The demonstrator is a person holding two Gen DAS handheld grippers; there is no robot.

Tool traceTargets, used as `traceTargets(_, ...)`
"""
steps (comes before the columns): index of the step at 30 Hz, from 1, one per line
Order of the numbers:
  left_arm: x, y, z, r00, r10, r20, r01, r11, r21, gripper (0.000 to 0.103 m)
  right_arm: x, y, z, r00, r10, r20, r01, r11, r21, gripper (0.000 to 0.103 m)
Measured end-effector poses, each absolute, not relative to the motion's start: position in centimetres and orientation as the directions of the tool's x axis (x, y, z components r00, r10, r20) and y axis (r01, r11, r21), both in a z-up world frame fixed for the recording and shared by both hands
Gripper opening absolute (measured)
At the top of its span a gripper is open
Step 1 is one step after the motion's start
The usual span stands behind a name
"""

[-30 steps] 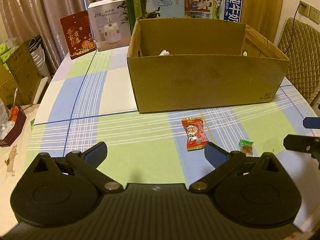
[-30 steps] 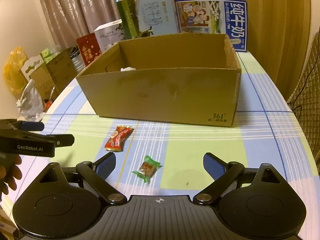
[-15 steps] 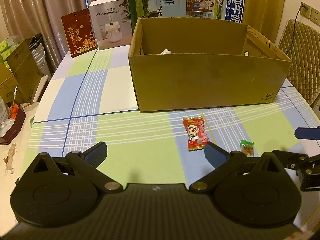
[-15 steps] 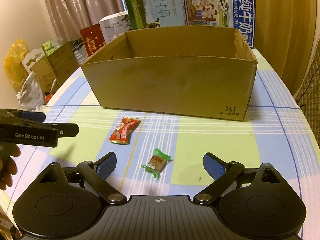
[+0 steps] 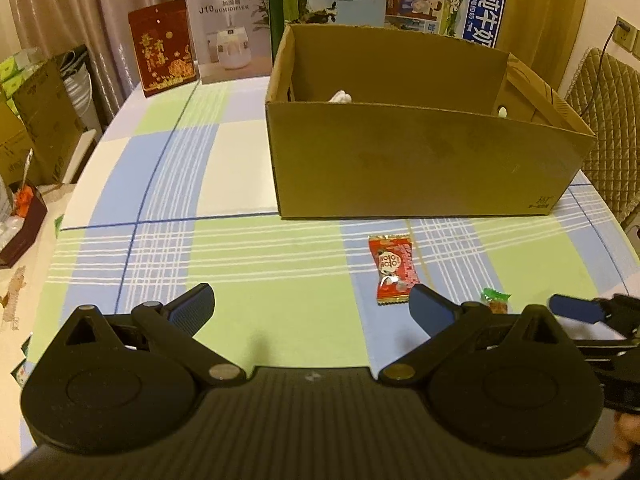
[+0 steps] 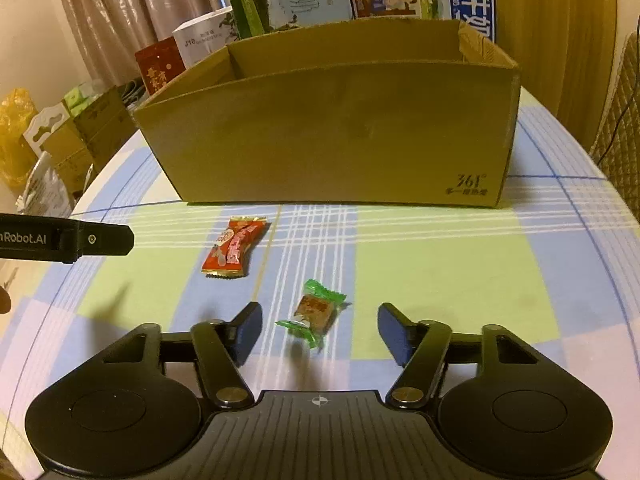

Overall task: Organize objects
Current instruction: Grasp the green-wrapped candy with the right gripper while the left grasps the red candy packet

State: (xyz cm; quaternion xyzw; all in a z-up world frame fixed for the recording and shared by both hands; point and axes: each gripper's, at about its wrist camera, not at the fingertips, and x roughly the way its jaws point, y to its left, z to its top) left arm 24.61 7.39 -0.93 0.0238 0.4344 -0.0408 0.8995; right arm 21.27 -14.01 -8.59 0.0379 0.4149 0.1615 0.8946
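Right claw (image 6: pixel 319 330), spread wide, is hovering with the green candy (image 6: pixel 314 312) at twelve o'clock, long axis toward one; left claw (image 5: pixel 310 310), also released, is sitting farther off.

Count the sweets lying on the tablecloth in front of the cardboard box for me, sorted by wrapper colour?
Red wrapper: 1, the red candy, nearer the cardboard box.
Green wrapper: 1, the green candy, lying ahead of the open right gripper, between its fingers in that view.
Total: 2 sweets on the tablecloth.
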Motion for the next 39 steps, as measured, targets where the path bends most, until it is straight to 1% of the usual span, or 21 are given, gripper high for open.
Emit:
traceTargets(3,25.0,7.2,-1.4,0.604,-0.067,-0.794,0.097,0.995,-0.01,0.102,21.3,-13.5,-9.2,0.603,0.33,-0.726,-0.265,0.941,0.208,0.051)
traceTargets(7,25.5,7.0,-1.9,0.585,-0.074,-0.808,0.101,0.995,-0.018,0.102,21.3,-12.6,-10.3,0.609,0.31,-0.73,-0.268,0.947,0.178,0.042)
traceTargets(14,26.3,6.5,-2.7,0.565,-0.08,-0.821,0.11,0.994,-0.022,0.102,21.2,-11.4,-11.1,0.648,0.266,-0.713,-0.281,0.954,0.1,0.035)
traceTargets(16,26.4,6.5,-2.9,0.562,-0.083,-0.823,0.114,0.993,-0.023,0.102,21.3,-11.4,-11.1,0.652,0.253,-0.715,-0.277,0.957,0.085,0.03)
traceTargets(21,26.7,6.3,-3.4,0.554,-0.093,-0.828,0.121,0.992,-0.03,0.101,21.6,-11.4,-11.1,0.65,0.249,-0.718,-0.28,0.957,0.078,0.027)
traceTargets(23,26.8,6.0,-3.6,0.553,-0.104,-0.827,0.131,0.991,-0.037,0.101,21.7,-11.5,-11.1,0.651,0.251,-0.716,-0.277,0.957,0.083,0.023)
traceTargets(24,26.9,5.9,-3.7,0.555,-0.109,-0.825,0.138,0.99,-0.038,0.101,21.8,-11.5,-11.0,0.651,0.248,-0.717,-0.277,0.958,0.08,0.017)
traceTargets(30,27.3,5.1,-4.3,0.559,-0.128,-0.819,0.151,0.987,-0.051,0.1,22.1,-12.1,-10.8,0.643,0.243,-0.726,-0.256,0.962,0.095,0.017)
traceTargets(36,28.4,4.1,-5.2,0.566,-0.134,-0.814,0.166,0.985,-0.047,0.094,23.4,-13.5,-9.8,0.639,0.224,-0.736,-0.222,0.97,0.102,0.017)
traceTargets(38,29.0,3.5,-5.7,0.56,-0.146,-0.815,0.18,0.982,-0.053,0.088,24.1,-13.8,-8.9,0.635,0.221,-0.74,-0.23,0.969,0.092,0.017)
traceTargets(39,29.3,3.3,-6.0,0.554,-0.156,-0.817,0.185,0.981,-0.062,0.087,24.4,-13.9,-8.6,0.633,0.222,-0.742,-0.241,0.967,0.084,0.017)
